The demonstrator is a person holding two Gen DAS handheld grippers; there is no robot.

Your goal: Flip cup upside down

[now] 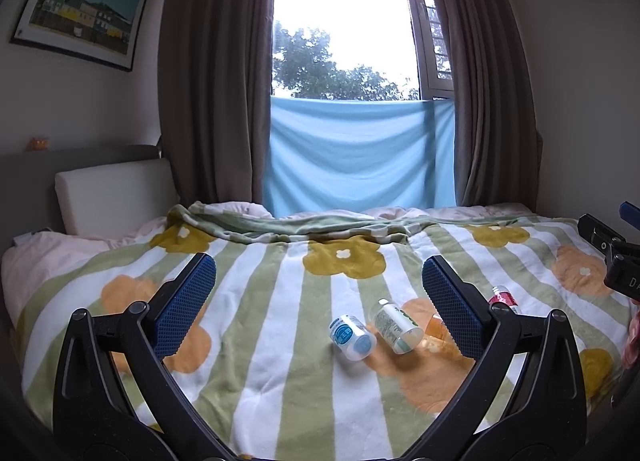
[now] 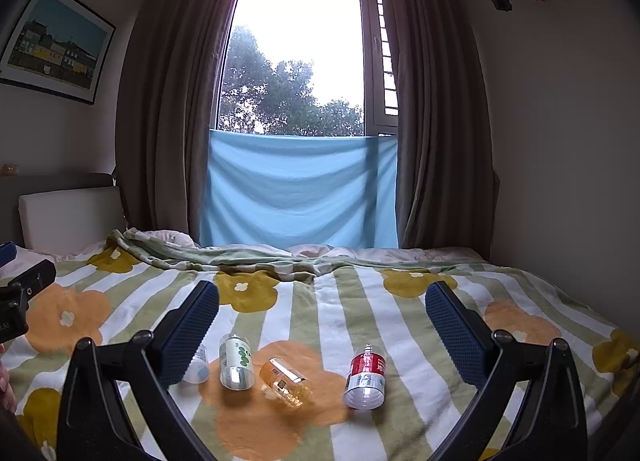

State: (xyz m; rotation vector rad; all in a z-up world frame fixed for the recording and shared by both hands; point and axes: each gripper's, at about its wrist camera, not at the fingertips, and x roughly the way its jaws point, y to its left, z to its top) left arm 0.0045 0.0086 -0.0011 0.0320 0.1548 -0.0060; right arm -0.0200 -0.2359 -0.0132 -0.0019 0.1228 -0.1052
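Several small clear cups lie on their sides in a row on a flowered, striped blanket (image 2: 320,301). From left to right there is a blue-labelled cup (image 1: 352,337) (image 2: 198,367), a green-labelled cup (image 1: 396,325) (image 2: 236,361), an amber cup (image 2: 286,383) (image 1: 434,335) and a red-labelled cup (image 2: 366,377) (image 1: 502,297). My left gripper (image 1: 320,301) is open above the blanket, its right finger hiding part of the amber cup. My right gripper (image 2: 322,321) is open too, hovering over the row, its left finger covering part of the blue-labelled cup. Neither holds anything.
The bed runs back to a window with brown curtains (image 1: 212,81) and a hung blue cloth (image 1: 360,157). A white headboard cushion (image 1: 112,193) and pink pillow (image 1: 44,257) sit at the left. A folded blanket ridge (image 2: 224,257) crosses the far bed.
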